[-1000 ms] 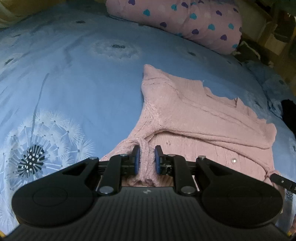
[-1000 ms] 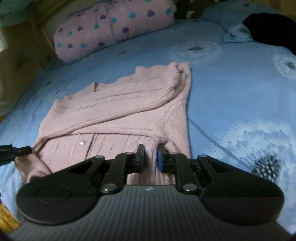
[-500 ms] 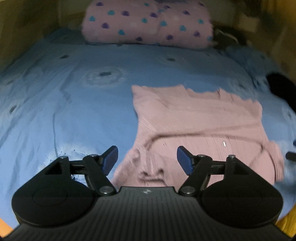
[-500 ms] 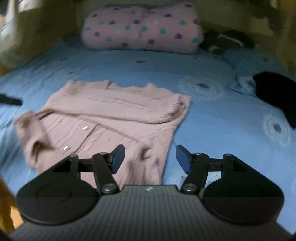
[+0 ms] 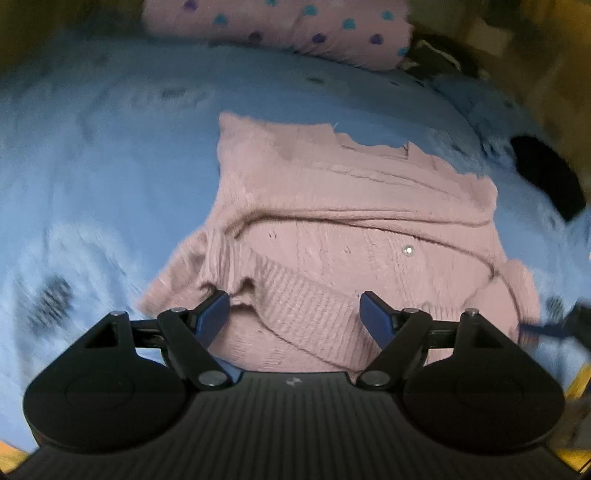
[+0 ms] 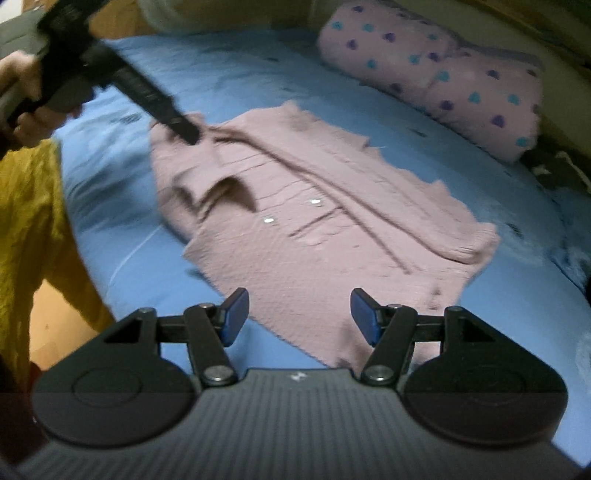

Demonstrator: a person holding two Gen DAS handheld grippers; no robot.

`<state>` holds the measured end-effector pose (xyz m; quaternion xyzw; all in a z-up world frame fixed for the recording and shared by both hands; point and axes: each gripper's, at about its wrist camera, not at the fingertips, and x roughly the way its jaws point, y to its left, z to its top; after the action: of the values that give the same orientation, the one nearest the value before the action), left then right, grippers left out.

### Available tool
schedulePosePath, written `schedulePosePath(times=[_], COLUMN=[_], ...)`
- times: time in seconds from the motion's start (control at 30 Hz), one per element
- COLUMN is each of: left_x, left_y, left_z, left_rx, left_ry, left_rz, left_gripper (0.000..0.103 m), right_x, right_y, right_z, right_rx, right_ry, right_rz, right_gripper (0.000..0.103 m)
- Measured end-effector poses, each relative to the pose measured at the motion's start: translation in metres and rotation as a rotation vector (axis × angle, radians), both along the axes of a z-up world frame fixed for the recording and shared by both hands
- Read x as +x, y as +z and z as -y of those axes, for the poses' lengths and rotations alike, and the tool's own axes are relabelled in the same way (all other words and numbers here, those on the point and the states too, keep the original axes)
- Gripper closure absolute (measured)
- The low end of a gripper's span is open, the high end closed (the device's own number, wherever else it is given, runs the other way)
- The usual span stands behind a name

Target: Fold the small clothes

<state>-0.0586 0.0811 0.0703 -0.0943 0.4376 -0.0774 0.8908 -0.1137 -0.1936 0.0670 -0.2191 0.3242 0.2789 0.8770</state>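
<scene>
Here the left hand-held gripper [image 5: 293,308] hung over the near hem of a pink knitted cardigan [image 5: 332,236], its blue pads spread wide, the jaws having just been opening, with nothing pinched between them; a puckered ridge of ribbed hem sat just beside the left pad. The cardigan lay partly folded on a blue bedsheet [image 5: 110,166] printed with pale dandelion heads, one soft sleeve laid across the cabled front, where small shiny buttons [image 5: 407,250] showed. Beyond it rested a pink pillow [image 5: 280,29] dotted with hearts. Further right, the right hand-held gripper [image 6: 298,312] stood about half open and empty above the cardigan's flat edge, jaws likewise having just opened. A black garment [image 5: 550,177] lay well apart at the right.
</scene>
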Motion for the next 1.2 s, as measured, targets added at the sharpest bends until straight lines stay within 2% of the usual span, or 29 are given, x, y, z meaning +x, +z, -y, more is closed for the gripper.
schedulePosePath(times=[0.1, 0.23, 0.33, 0.4, 0.47, 0.57, 0.6, 0.63, 0.87, 0.93, 1.0, 1.07, 1.2], left_x=[0.008, 0.016, 0.019, 0.02, 0.021, 0.022, 0.022, 0.023, 0.03, 0.032, 0.034, 0.035, 0.035], left_y=[-0.014, -0.02, -0.02, -0.019, -0.019, -0.019, -0.02, -0.02, -0.024, -0.026, -0.028, -0.029, -0.03], left_z=[-0.004, -0.001, 0.002, 0.0, -0.004, -0.007, -0.007, -0.006, -0.004, -0.004, -0.005, -0.006, -0.006], left_rx=[-0.062, -0.069, -0.041, -0.049, -0.072, -0.084, -0.083, -0.083, -0.096, -0.102, -0.116, -0.13, -0.131], left_ry=[0.062, 0.1, 0.121, 0.133, 0.143, 0.151, 0.152, 0.153, 0.169, 0.174, 0.191, 0.207, 0.214], left_rz=[-0.02, -0.003, 0.004, 0.007, 0.005, 0.005, 0.005, 0.004, -0.003, -0.011, -0.018, -0.019, -0.017], left_gripper=[0.023, 0.024, 0.04, 0.054, 0.061, 0.069, 0.07, 0.07, 0.071, 0.071, 0.07, 0.07, 0.07], right_x=[-0.003, -0.008, -0.005, -0.001, 0.004, 0.015, 0.018, 0.022, 0.039, 0.033, 0.024, 0.012, -0.008], right_y=[-0.01, -0.018, -0.019, -0.018, -0.014, -0.012, -0.012, -0.012, -0.009, -0.003, 0.002, 0.007, 0.01], right_z=[-0.01, -0.016, -0.013, -0.011, -0.005, 0.001, 0.003, 0.004, 0.006, 0.004, 0.0, -0.006, -0.023], right_rx=[-0.042, -0.082, -0.079, -0.077, -0.031, 0.02, 0.036, 0.052, 0.152, 0.155, 0.139, 0.119, 0.08], right_ry=[0.059, 0.114, 0.108, 0.065, 0.035, -0.023, -0.04, -0.053, -0.148, -0.129, -0.091, -0.036, 0.076], right_rz=[-0.003, 0.04, 0.065, 0.099, 0.104, 0.096, 0.093, 0.085, 0.021, 0.011, 0.022, 0.047, 0.082], right_gripper=[0.04, 0.04, 0.04, 0.042, 0.05, 0.057, 0.063, 0.064, 0.063, 0.062, 0.048, 0.043, 0.043])
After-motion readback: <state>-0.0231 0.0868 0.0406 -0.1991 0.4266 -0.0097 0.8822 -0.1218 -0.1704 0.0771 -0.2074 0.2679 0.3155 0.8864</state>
